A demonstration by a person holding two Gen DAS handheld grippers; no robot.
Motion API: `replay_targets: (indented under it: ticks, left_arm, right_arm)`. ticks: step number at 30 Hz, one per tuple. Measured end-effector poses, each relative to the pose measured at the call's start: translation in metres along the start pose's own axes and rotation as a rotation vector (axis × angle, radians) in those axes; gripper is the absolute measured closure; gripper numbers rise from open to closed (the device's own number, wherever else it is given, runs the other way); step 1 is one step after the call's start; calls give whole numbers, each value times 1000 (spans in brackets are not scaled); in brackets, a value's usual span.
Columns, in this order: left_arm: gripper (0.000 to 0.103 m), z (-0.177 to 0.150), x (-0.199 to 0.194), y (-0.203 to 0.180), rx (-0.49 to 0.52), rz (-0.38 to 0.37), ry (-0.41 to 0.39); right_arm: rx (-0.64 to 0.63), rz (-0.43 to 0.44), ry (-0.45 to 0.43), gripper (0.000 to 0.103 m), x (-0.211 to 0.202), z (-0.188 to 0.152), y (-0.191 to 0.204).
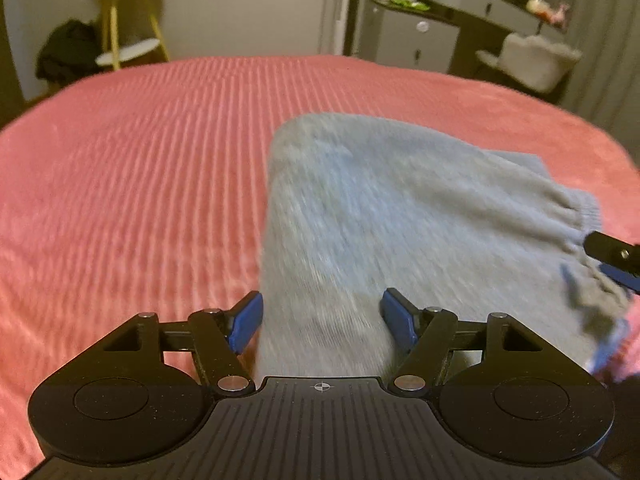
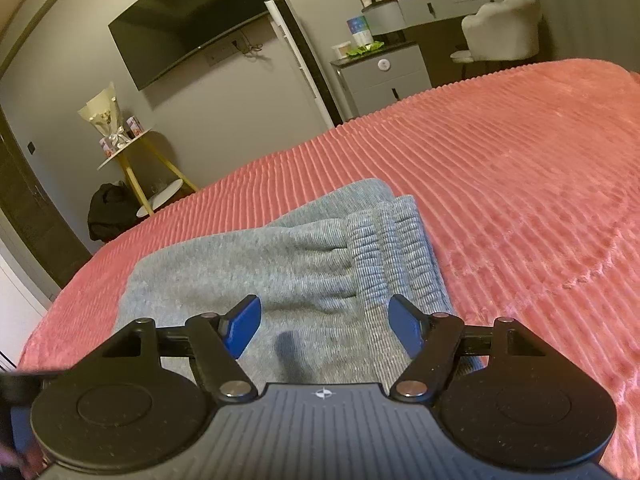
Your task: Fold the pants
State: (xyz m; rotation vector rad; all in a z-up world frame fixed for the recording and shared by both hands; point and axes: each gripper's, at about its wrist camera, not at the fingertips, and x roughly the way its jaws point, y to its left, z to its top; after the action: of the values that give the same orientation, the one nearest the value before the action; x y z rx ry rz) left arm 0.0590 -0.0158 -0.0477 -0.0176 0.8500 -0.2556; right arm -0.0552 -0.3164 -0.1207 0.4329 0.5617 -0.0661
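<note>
Both jaws wide and empty over grey pants [image 2: 280, 264] folded on pink bedspread [image 2: 520, 184]: fold just released, next smoothing or another fold.

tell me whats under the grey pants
The grey pants lie folded on the pink ribbed bedspread, which shows all around them. Anything between the folded layers is covered.
</note>
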Motion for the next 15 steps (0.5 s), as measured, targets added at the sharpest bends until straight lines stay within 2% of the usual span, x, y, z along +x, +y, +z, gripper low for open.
replay_targets:
  ticks: [3,7,10,13,15]
  left_arm:
    - [28,-7,-3,5,-5,-31,-6]
    - [28,-5,-2,12,-71,-66,11]
    - [28,-6,0,13,-90,-78,18]
    - [28,-5,1,14,-90,-85,17]
    - [28,-4,1,15,-90,-90,20]
  right_arm:
    - [62,44,9,32,-15,7,-12]
    - [164,13,8,28,-24,15,-40]
    - [287,113,150,27,-3,21,-66]
    - [329,135,262,27,21,28,-81]
    - [363,168,293,27,32,34,-90]
